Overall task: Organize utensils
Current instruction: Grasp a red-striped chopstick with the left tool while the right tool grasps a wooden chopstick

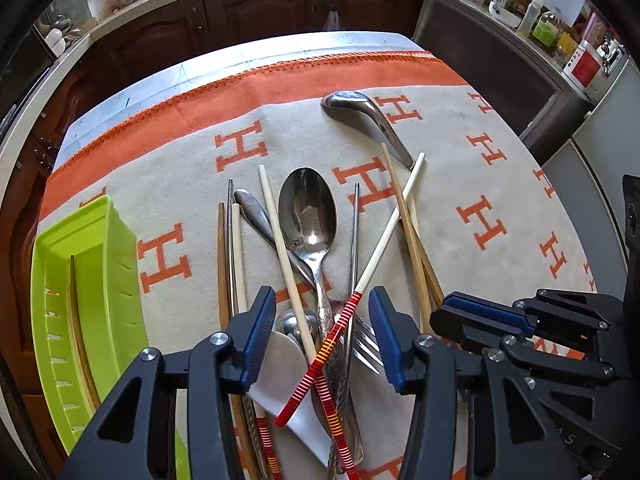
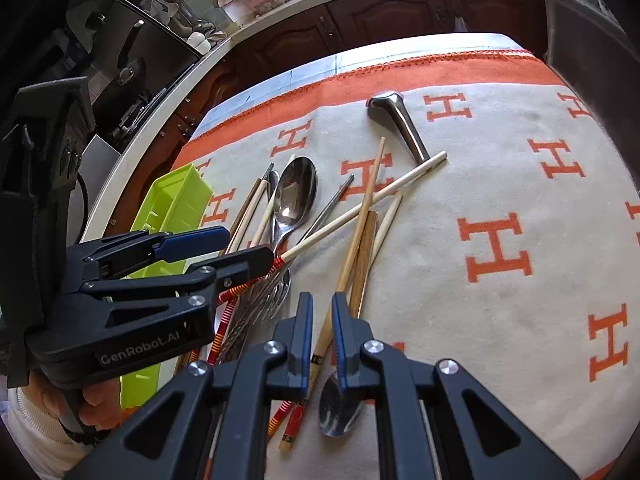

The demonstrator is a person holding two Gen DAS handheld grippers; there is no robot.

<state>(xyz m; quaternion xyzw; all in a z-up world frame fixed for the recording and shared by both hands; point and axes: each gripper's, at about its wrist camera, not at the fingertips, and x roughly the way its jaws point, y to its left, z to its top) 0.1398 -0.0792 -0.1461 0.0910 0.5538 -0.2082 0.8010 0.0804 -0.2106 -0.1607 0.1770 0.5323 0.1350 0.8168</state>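
Observation:
A pile of utensils lies on the orange-and-cream cloth (image 1: 460, 160): a large steel spoon (image 1: 307, 216), a fork (image 1: 366, 346), several chopsticks, some with red-striped ends (image 1: 334, 338), and a steel ladle-like spoon (image 1: 370, 122) farther back. My left gripper (image 1: 322, 340) is open, its jaws on either side of the pile just above it. My right gripper (image 2: 322, 328) is nearly shut and empty, above wooden chopsticks (image 2: 352, 248) and a small spoon (image 2: 340, 408). A lime green tray (image 1: 92, 280) at the left holds one chopstick (image 1: 76, 312).
The table's far edge (image 1: 240, 56) faces dark wood cabinets (image 1: 256, 12). A counter with bottles and jars (image 1: 552, 24) runs at the right. The right gripper (image 1: 520, 320) sits close beside the left one. The cloth's right half (image 2: 520, 200) is bare.

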